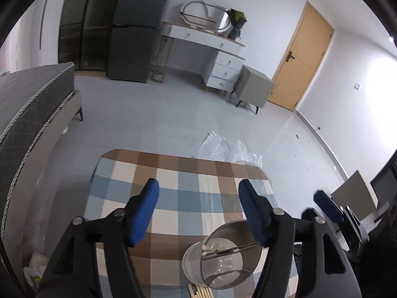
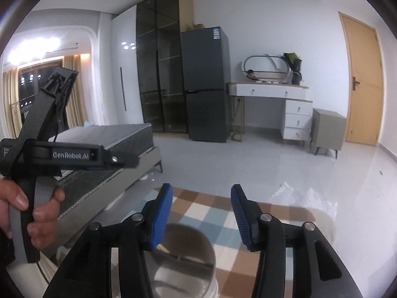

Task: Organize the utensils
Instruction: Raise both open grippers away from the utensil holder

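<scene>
A translucent grey utensil holder (image 1: 223, 255) stands on the checked tablecloth (image 1: 173, 173), with a few thin utensils (image 1: 230, 249) lying inside it. My left gripper (image 1: 198, 198) hovers above the table, open, its blue pads wide apart and empty; the holder sits low, beside the right pad. Pale wooden sticks (image 1: 199, 293) peek out at the bottom edge. In the right wrist view my right gripper (image 2: 202, 211) is open and empty over the blurred holder (image 2: 183, 255). A hand (image 2: 37, 211) grips the left gripper's handle (image 2: 49, 154) at the left.
A dark mattress on a bed frame (image 1: 29, 104) runs along the table's left side. Crumpled clear plastic (image 1: 223, 146) lies on the floor past the table's far edge. A fridge (image 2: 206, 87), white dressing table (image 2: 273, 92), grey nightstand (image 2: 327, 129) and wooden door (image 2: 362, 82) line the far wall.
</scene>
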### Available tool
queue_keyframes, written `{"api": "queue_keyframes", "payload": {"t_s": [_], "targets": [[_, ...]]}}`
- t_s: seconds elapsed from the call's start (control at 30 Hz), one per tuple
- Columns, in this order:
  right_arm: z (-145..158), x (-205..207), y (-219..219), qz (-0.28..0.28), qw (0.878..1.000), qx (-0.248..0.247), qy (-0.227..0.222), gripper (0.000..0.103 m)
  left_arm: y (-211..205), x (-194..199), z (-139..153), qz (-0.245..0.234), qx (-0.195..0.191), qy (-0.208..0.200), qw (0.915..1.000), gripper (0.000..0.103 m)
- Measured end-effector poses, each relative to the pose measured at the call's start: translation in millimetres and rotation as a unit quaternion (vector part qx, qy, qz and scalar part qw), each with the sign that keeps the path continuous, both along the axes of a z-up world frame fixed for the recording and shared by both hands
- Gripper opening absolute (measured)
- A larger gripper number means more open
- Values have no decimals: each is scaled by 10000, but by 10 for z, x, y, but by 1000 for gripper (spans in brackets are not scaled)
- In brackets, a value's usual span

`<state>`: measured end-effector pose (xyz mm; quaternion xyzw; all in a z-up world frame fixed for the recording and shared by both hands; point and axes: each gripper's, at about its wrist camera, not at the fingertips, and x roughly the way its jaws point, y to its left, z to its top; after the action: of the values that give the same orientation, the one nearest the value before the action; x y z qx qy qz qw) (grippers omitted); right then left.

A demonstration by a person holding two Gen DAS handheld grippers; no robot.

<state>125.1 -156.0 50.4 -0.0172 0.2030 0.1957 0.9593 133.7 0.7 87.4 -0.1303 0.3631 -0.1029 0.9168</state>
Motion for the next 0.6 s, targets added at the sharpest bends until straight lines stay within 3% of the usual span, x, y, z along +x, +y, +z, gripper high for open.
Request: {"api": "queue_keyframes", "payload": {"t_s": [0.3,0.4,0.6], "targets": [[230,-454,-113,-711,9970,249,-167,85,51,-344,137,304,136,-170,9993,73],[320,-599,-100,-774,9963,303,-234,86,24,-451,167,320,258,-209,9989,74],[439,-825,-85,-1106,9921,328,-492,103,4,-696,234,455,502,-548,9962,77]]}}
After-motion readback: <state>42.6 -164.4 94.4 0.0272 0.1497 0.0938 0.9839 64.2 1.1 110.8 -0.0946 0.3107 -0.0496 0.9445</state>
